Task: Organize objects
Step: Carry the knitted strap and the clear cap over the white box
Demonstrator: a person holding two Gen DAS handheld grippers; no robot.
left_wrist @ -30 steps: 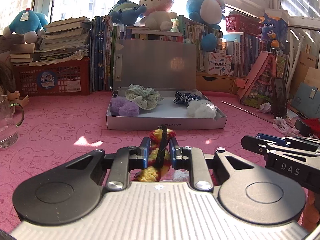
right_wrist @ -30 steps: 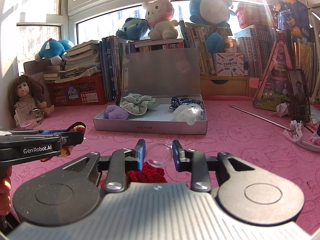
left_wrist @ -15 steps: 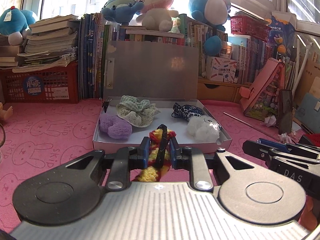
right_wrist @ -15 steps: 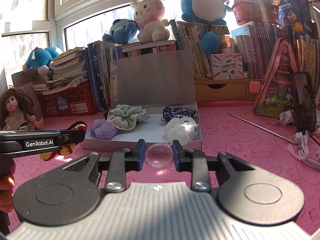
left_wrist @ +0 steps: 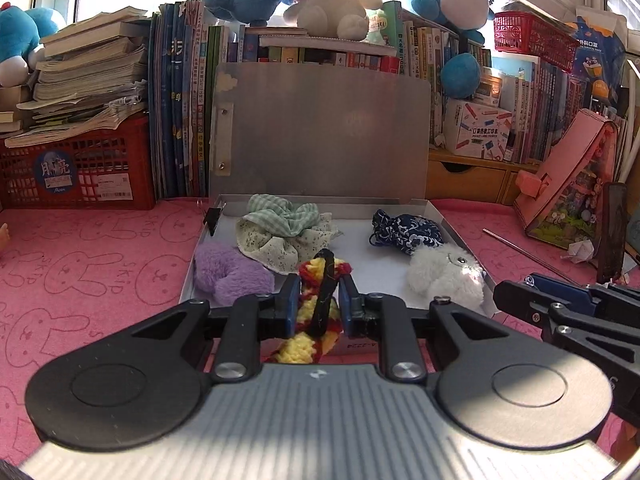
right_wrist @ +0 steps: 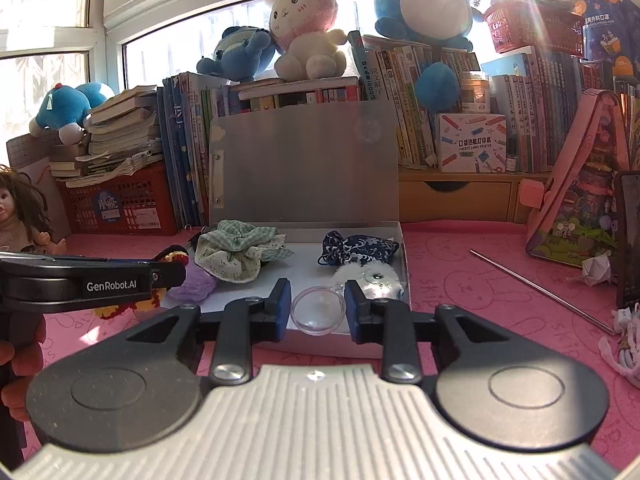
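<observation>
Your left gripper's body hides the lower end of the red-and-yellow knitted piece (left_wrist: 320, 304); the doll (right_wrist: 18, 216) is cut off at the left edge.

An open box (left_wrist: 454, 230) lies on the table (left_wrist: 100, 264), its lid (left_wrist: 320, 132) standing at the far side against a row of books (left_wrist: 180, 112). Inside, a fuzzy scrunchie (left_wrist: 228, 276) lies near left, a checked scrunchie (left_wrist: 280, 232) behind it, a patterned pouch (left_wrist: 404, 232) far right, and a fluffy ball (left_wrist: 444, 272) near right. A basket (left_wrist: 80, 168) sits far left.
</observation>
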